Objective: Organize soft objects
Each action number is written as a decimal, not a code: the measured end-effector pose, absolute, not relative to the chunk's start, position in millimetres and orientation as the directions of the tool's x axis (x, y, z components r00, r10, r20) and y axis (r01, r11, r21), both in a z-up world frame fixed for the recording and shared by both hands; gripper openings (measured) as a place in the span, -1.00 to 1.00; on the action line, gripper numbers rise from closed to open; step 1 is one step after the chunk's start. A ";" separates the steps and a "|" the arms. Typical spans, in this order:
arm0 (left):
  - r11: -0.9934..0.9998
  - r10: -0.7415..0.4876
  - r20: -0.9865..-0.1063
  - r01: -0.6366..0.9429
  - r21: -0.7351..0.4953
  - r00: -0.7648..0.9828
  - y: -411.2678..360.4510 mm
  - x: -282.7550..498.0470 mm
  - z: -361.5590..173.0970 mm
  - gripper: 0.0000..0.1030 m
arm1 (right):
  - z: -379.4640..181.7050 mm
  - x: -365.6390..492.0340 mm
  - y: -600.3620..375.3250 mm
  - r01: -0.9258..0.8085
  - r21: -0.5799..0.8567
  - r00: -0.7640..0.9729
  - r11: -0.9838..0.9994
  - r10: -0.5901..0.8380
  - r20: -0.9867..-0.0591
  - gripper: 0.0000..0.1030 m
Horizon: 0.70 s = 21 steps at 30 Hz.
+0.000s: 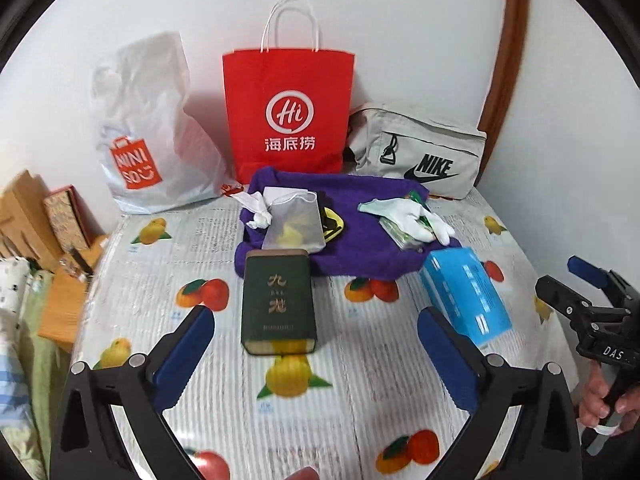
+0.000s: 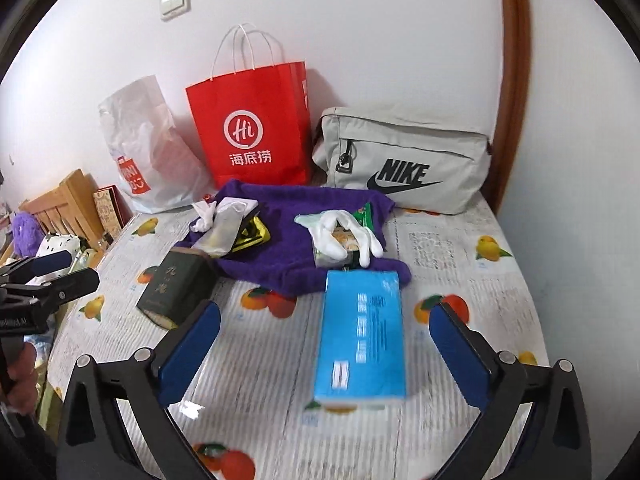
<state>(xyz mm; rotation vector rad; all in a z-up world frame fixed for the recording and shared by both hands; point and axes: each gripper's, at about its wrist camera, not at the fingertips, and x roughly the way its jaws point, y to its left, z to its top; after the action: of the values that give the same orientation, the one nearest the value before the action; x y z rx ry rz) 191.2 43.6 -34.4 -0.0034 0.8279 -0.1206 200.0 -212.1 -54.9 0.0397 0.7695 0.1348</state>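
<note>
A purple towel (image 1: 360,240) (image 2: 288,248) lies on the fruit-print table. On it lie a white glove (image 1: 416,216) (image 2: 348,236), a knotted white cloth (image 1: 258,210) (image 2: 204,214) and a mesh pouch (image 1: 296,224) (image 2: 224,232). A dark green tin (image 1: 279,304) (image 2: 176,288) and a blue tissue pack (image 1: 466,292) (image 2: 360,332) lie in front of the towel. My left gripper (image 1: 316,356) is open and empty, just short of the tin. My right gripper (image 2: 326,356) is open, its fingers either side of the tissue pack.
A red paper bag (image 1: 288,112) (image 2: 256,124), a white Miniso plastic bag (image 1: 148,128) (image 2: 148,152) and a grey Nike pouch (image 1: 416,148) (image 2: 404,160) stand against the back wall. Cardboard boxes (image 1: 36,216) sit off the left table edge.
</note>
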 end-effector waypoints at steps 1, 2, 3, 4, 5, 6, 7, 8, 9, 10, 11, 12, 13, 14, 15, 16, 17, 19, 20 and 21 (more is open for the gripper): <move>0.993 -0.105 -0.729 0.108 -0.043 0.676 40.3 182.1 -32.4 0.99 | -52.3 188.9 -211.3 -0.099 0.072 0.714 0.992 0.122 -0.689 0.99; 0.993 -0.102 -0.724 0.109 -0.038 0.682 37.9 173.9 -30.5 0.99 | -50.5 181.5 -211.0 -0.094 0.063 0.718 0.994 0.112 -0.687 0.99; 0.994 -0.095 -0.719 0.107 -0.029 0.689 34.2 163.4 -28.2 0.99 | -48.7 172.2 -210.7 -0.089 0.054 0.721 0.995 0.102 -0.685 0.99; 0.994 -0.089 -0.713 0.105 -0.021 0.696 32.0 155.0 -26.0 0.99 | -47.1 163.1 -210.4 -0.085 0.049 0.723 0.995 0.095 -0.684 0.99; 0.995 -0.083 -0.705 0.103 -0.014 0.704 29.7 146.5 -23.5 0.99 | -45.8 153.5 -209.6 -0.083 0.046 0.721 0.996 0.092 -0.686 0.99; 0.995 -0.076 -0.695 0.099 -0.007 0.715 27.1 135.7 -20.8 0.99 | -45.2 148.0 -209.9 -0.082 0.046 0.719 0.996 0.092 -0.688 0.99; 0.995 -0.071 -0.691 0.095 -0.004 0.719 25.7 129.1 -19.5 0.99 | -44.3 140.3 -209.9 -0.083 0.047 0.719 0.995 0.092 -0.689 0.99; 0.996 -0.063 -0.687 0.086 -0.002 0.724 24.0 119.3 -17.5 0.99 | -43.2 132.0 -209.9 -0.085 0.046 0.723 0.995 0.093 -0.684 0.99; 0.997 -0.057 -0.682 0.078 0.000 0.730 23.3 112.1 -16.2 0.99 | -42.3 123.9 -210.1 -0.085 0.046 0.727 0.995 0.093 -0.680 0.99; 0.997 -0.052 -0.675 0.072 0.002 0.736 22.0 105.6 -15.0 0.99 | -41.8 117.9 -210.4 -0.083 0.049 0.728 0.995 0.094 -0.679 0.99; 0.998 -0.045 -0.668 0.065 0.005 0.743 21.3 99.5 -14.0 0.99 | -41.4 111.5 -210.8 -0.081 0.053 0.727 0.995 0.095 -0.680 0.99; 0.999 -0.035 -0.659 0.053 0.007 0.752 21.1 92.2 -13.1 0.99 | -41.0 105.3 -211.0 -0.081 0.057 0.728 0.995 0.098 -0.679 0.99; 0.999 -0.029 -0.654 0.044 0.006 0.756 21.2 86.7 -12.8 0.99 | -40.6 100.5 -211.0 -0.082 0.059 0.729 0.995 0.101 -0.677 0.99; 0.999 -0.026 -0.651 0.036 0.002 0.759 21.4 80.9 -12.8 0.99 | -40.1 95.1 -210.8 -0.084 0.061 0.732 0.995 0.103 -0.674 0.99; 0.999 -0.027 -0.650 0.035 -0.001 0.760 20.9 77.4 -13.1 0.99 | -39.3 90.0 -210.9 -0.082 0.060 0.734 0.995 0.101 -0.671 0.99; 0.999 -0.032 -0.648 0.036 -0.007 0.761 20.8 72.7 -13.7 0.99 | -39.0 87.3 -210.9 -0.079 0.059 0.736 0.995 0.098 -0.670 0.99; 0.999 -0.038 -0.647 0.038 -0.014 0.761 21.1 69.3 -14.2 0.99 | -38.5 83.4 -210.8 -0.073 0.058 0.739 0.996 0.093 -0.668 0.99; 0.999 -0.046 -0.645 0.039 -0.025 0.763 20.8 64.1 -15.1 0.99 | -36.8 78.6 -210.4 -0.077 0.055 0.741 0.996 0.094 -0.665 0.99; 0.999 -0.049 -0.642 0.041 -0.028 0.765 20.7 61.8 -15.0 0.99 | -35.4 74.8 -211.1 -0.071 0.055 0.748 0.996 0.090 -0.658 0.99; 0.999 -0.051 -0.637 0.042 -0.029 0.770 19.8 59.2 -14.6 0.99 | -34.7 73.4 -211.7 -0.063 0.056 0.751 0.996 0.085 -0.655 0.99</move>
<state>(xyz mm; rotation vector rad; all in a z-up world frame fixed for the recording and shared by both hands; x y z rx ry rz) 59.2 19.8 -14.6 -0.0136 0.6909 -0.0502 73.4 -211.7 -34.7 0.0310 0.7167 0.0808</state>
